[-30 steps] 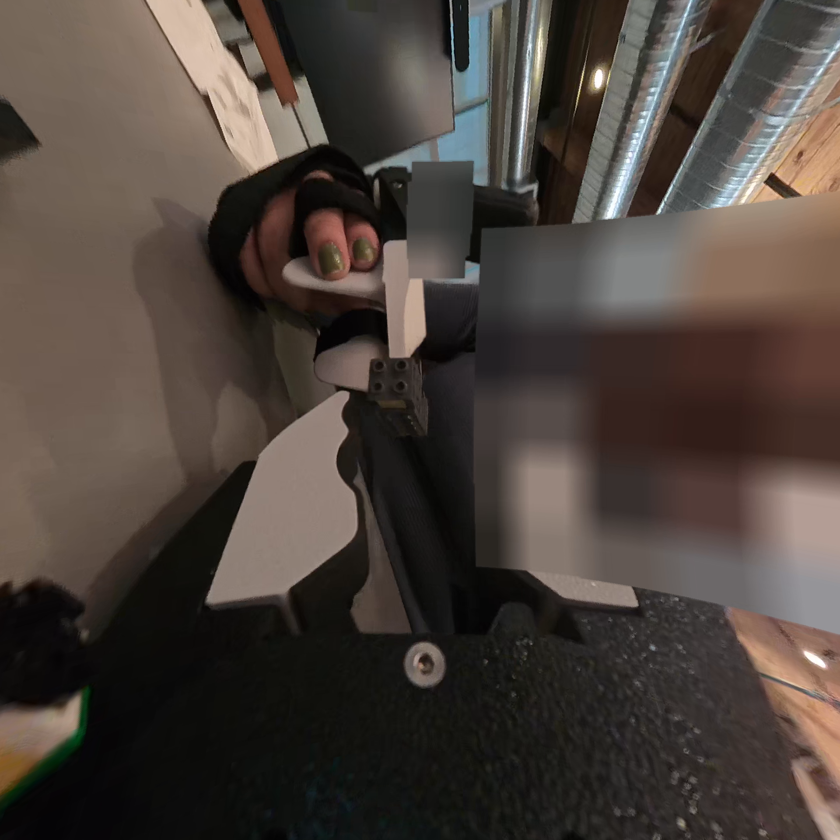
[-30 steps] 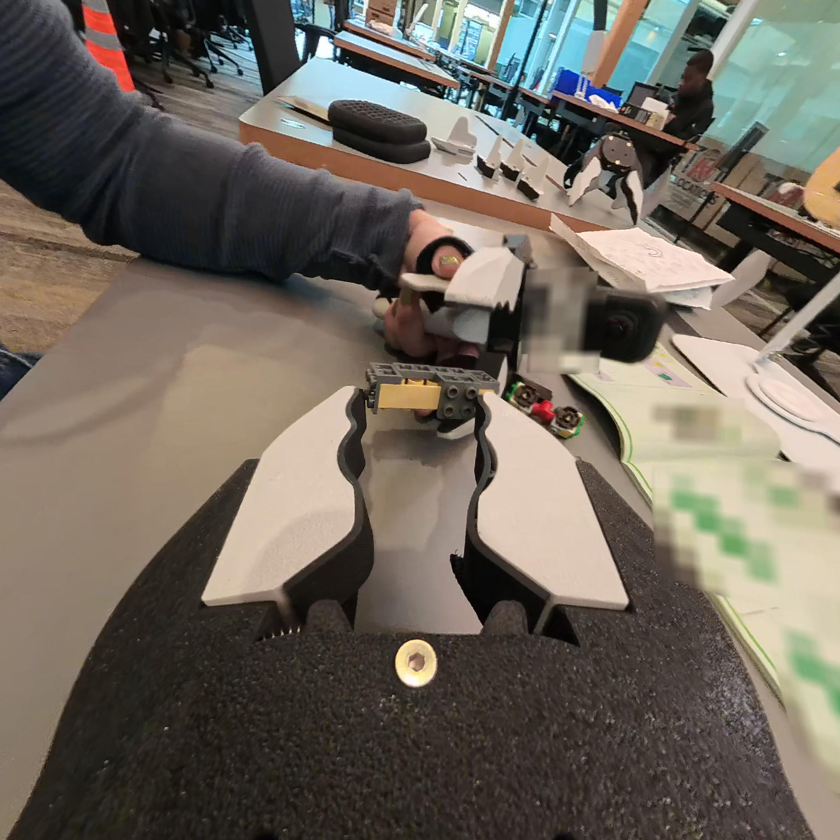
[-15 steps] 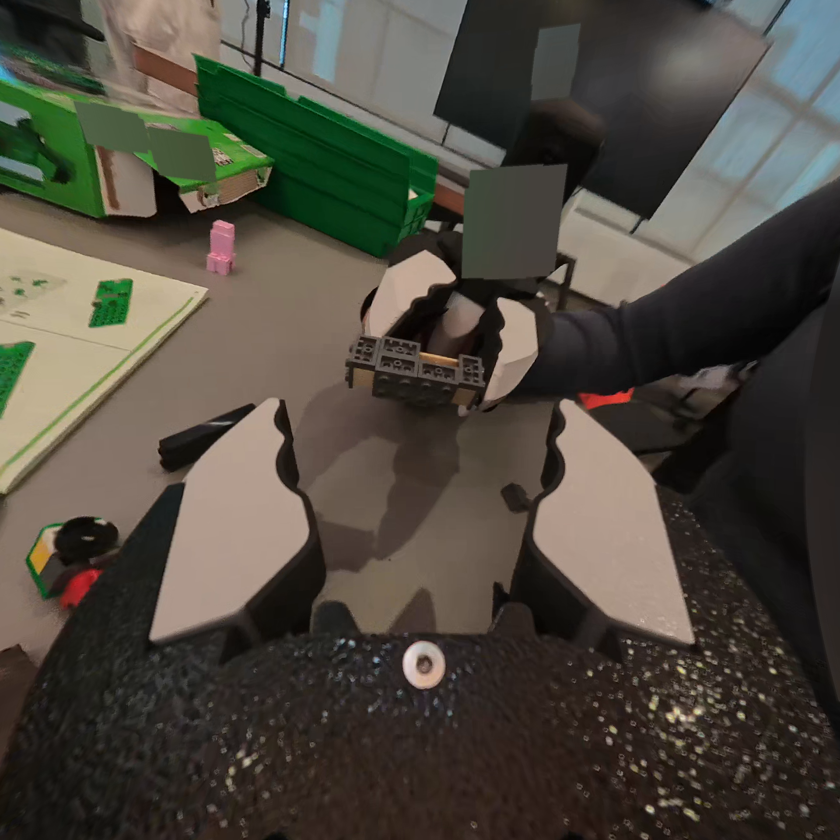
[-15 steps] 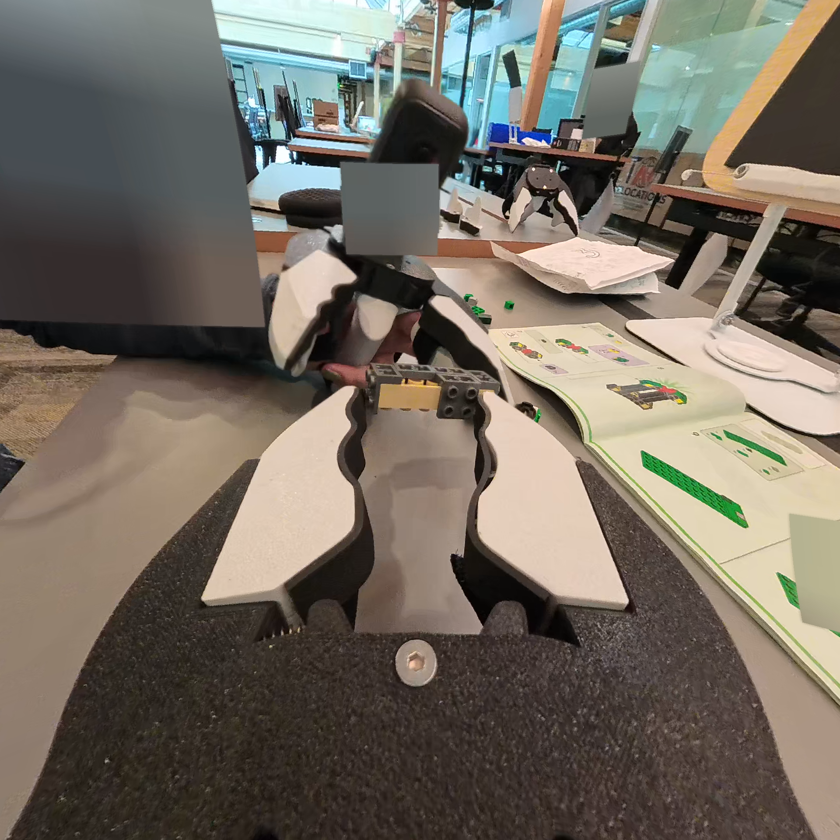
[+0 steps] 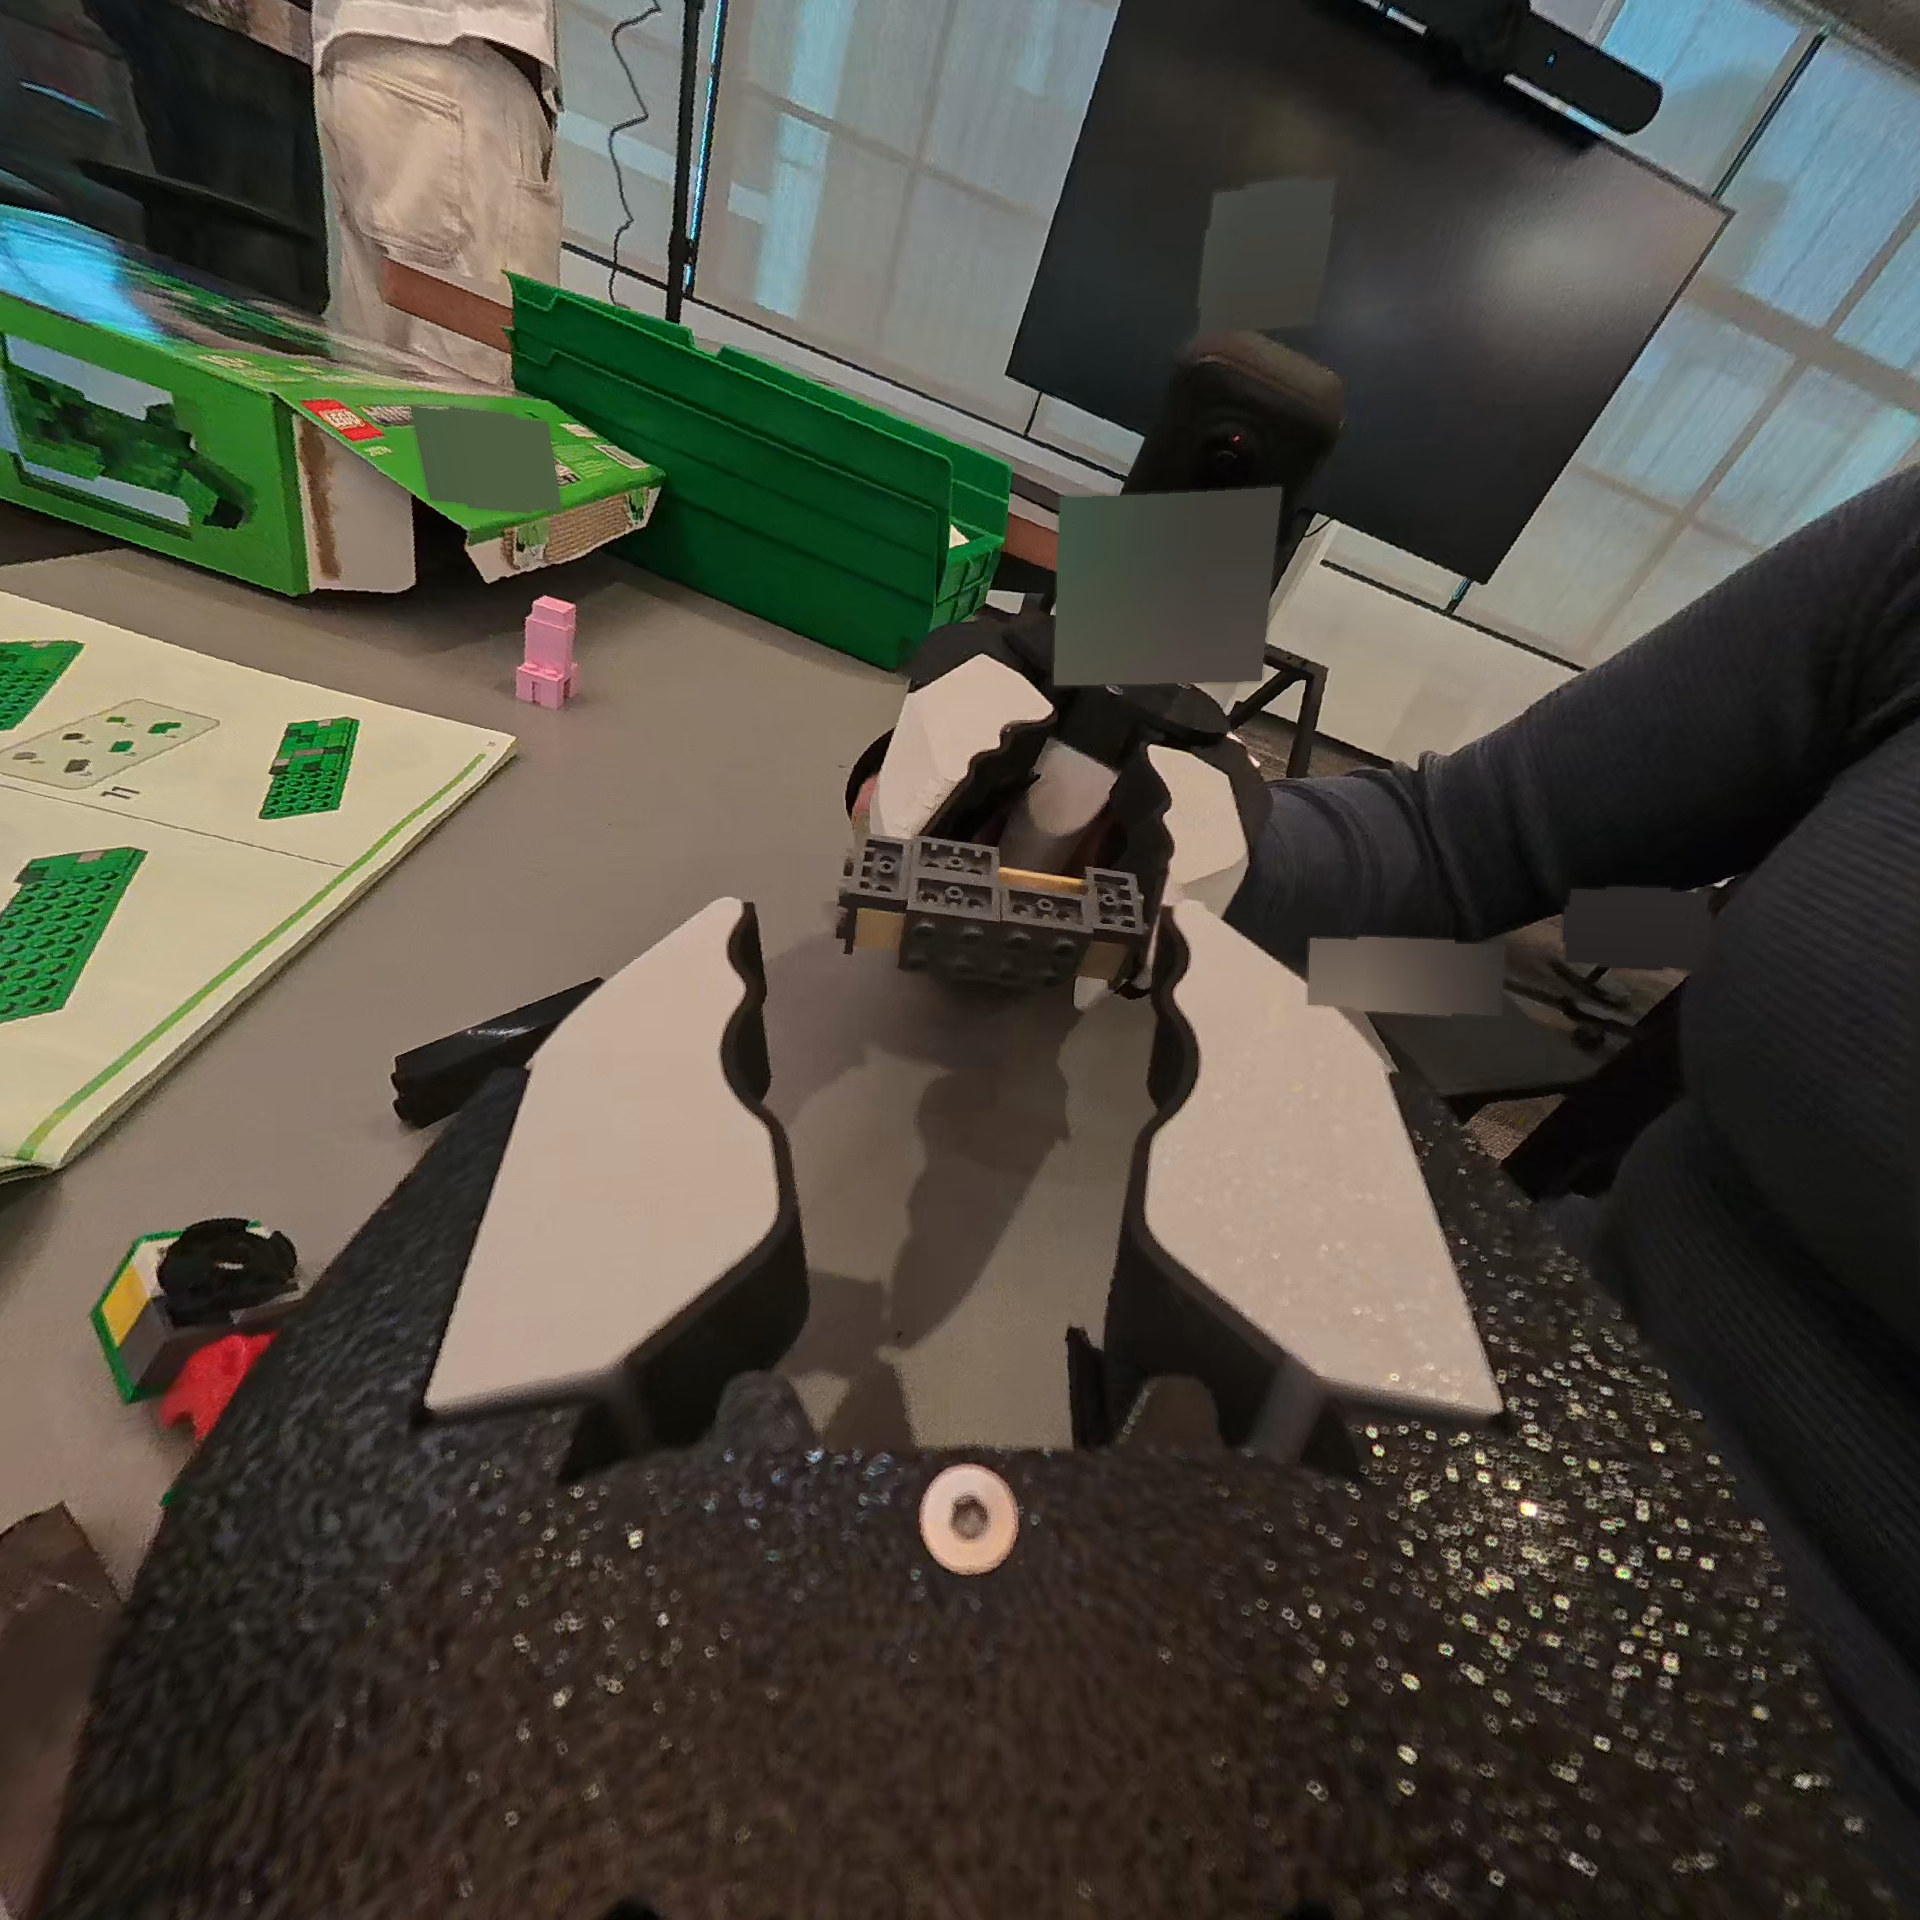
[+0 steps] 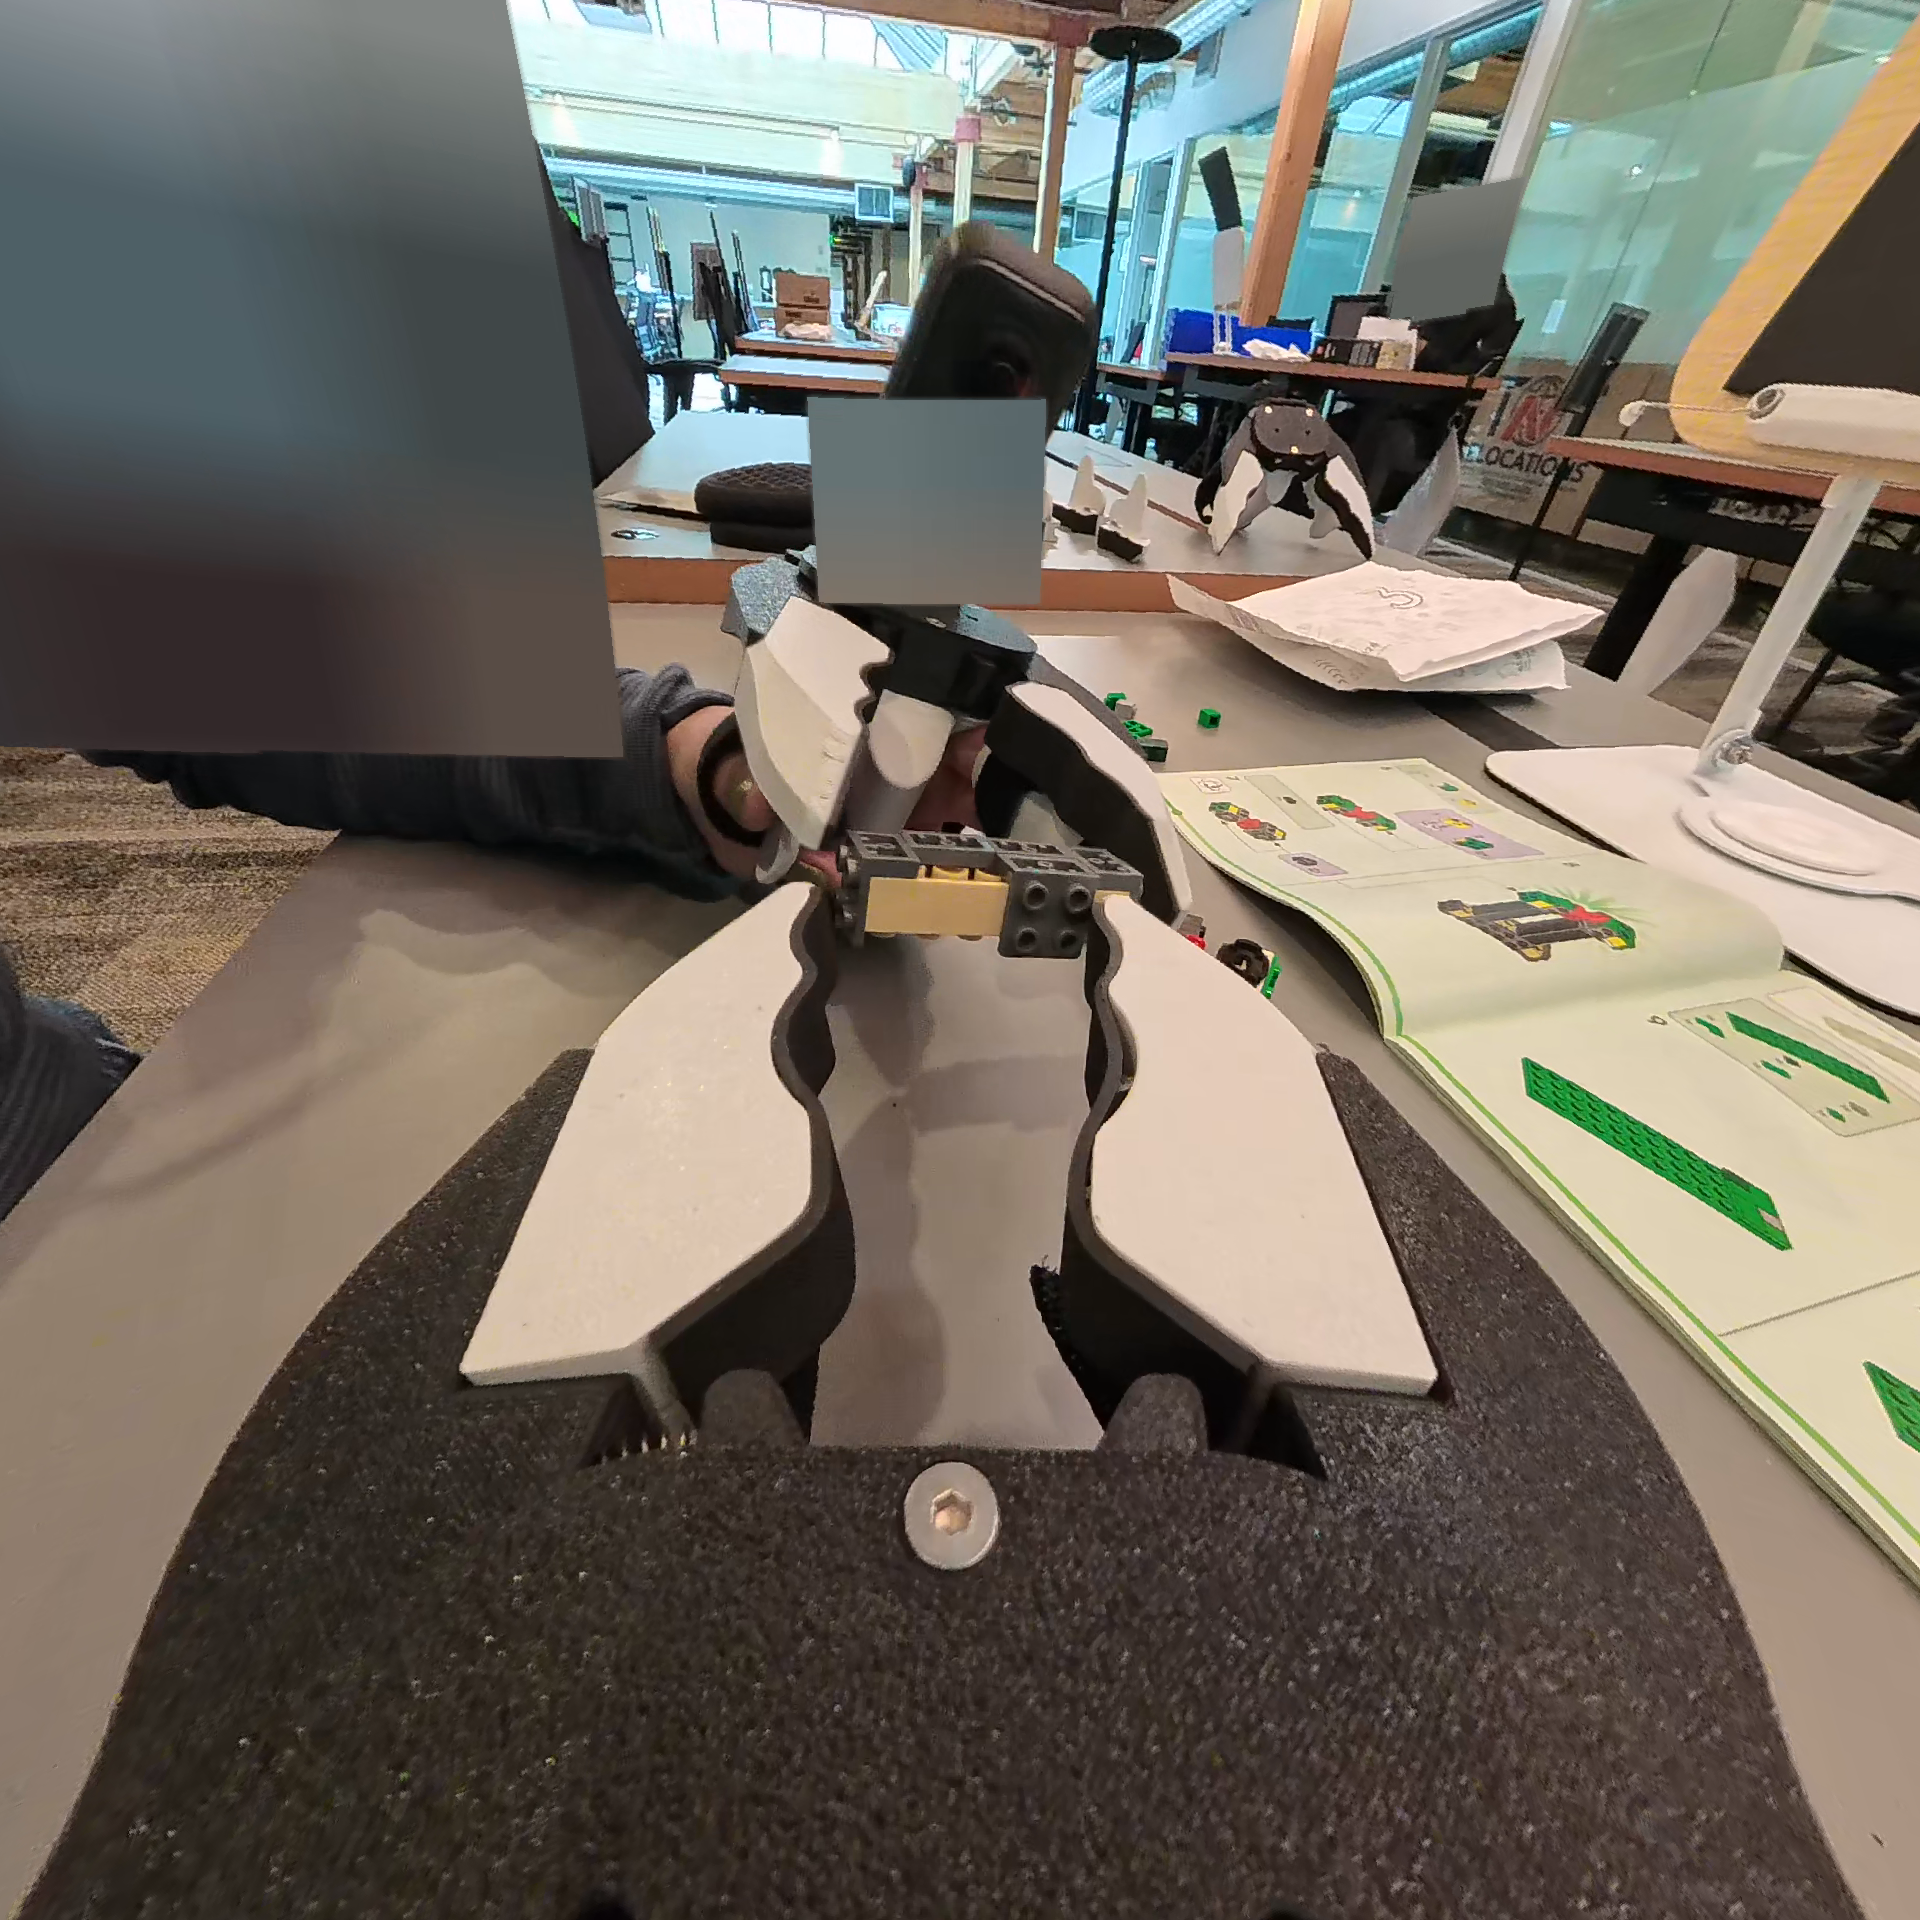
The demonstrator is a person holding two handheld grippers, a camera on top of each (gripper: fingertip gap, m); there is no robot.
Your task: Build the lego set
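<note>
The build looks early: only a small grey and tan block (image 6: 977,899) is assembled, and it hangs above the table (image 6: 312,1039), clamped at its ends by the right gripper (image 6: 961,920), whose fingers are narrowed onto it. The left gripper (image 5: 956,925) faces it from the other side with fingers spread wide and nothing between them; its tips sit just short of the block, one close to the block's end. Most of the set seems still to be done, judging by the loose parts lying about and the manual (image 6: 1621,1039) open on large green plates.

The left view shows the block's underside, the green box (image 5: 208,468), green bins (image 5: 779,520), a pink figure (image 5: 548,652), a black piece (image 5: 468,1049) and a small cluster of black, red, yellow and green parts (image 5: 192,1314) near the left fingers. None of the box, bins or figure appears in the right view. The right view alone shows the block's tan side, scattered green bits (image 6: 1143,727) beyond the left gripper, crumpled paper (image 6: 1392,623) and a white lamp base (image 6: 1766,831)
</note>
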